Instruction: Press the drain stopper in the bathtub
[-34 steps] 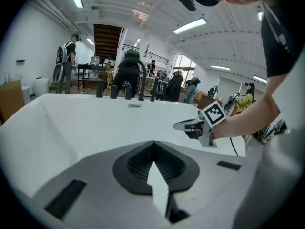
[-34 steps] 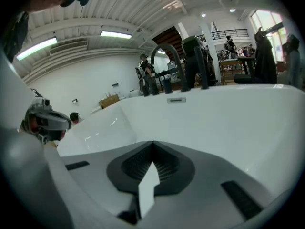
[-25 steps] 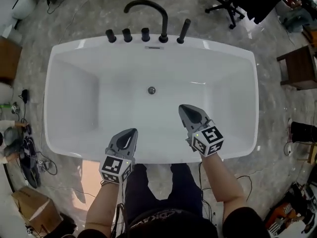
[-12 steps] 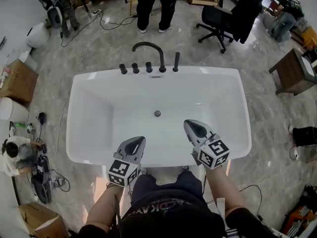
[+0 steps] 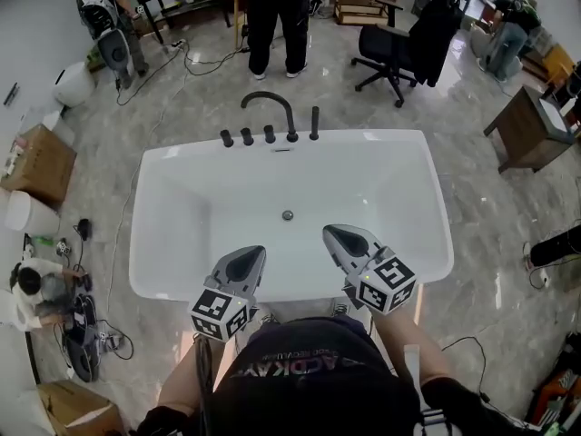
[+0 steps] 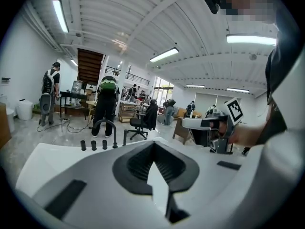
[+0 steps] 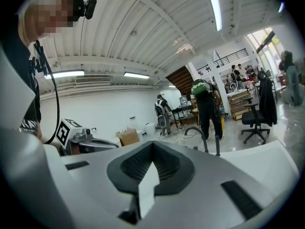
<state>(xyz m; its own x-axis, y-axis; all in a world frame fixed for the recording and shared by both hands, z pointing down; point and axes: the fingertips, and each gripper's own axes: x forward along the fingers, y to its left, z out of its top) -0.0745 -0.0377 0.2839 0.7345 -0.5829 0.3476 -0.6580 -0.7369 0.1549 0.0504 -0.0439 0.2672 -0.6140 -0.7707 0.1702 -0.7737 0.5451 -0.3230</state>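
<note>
The white bathtub lies below me, with a small round metal drain stopper in the middle of its floor. A black arched faucet and a row of black knobs stand on the far rim. My left gripper is shut and empty, hovering over the near rim, left of the stopper. My right gripper is also shut and empty, just right of the stopper and nearer to me. The left gripper view looks level across the tub past the shut left gripper to the faucet. The right gripper view is level past the shut right gripper.
A person stands beyond the faucet beside a black office chair. A wooden side table is at the right, a cardboard box at the left. Another person crouches by cables at the tub's left.
The head view has pulled up and back, so the tub looks smaller and more of the room shows. Both grippers stay shut and have drawn back from over the tub floor to its near rim.
</note>
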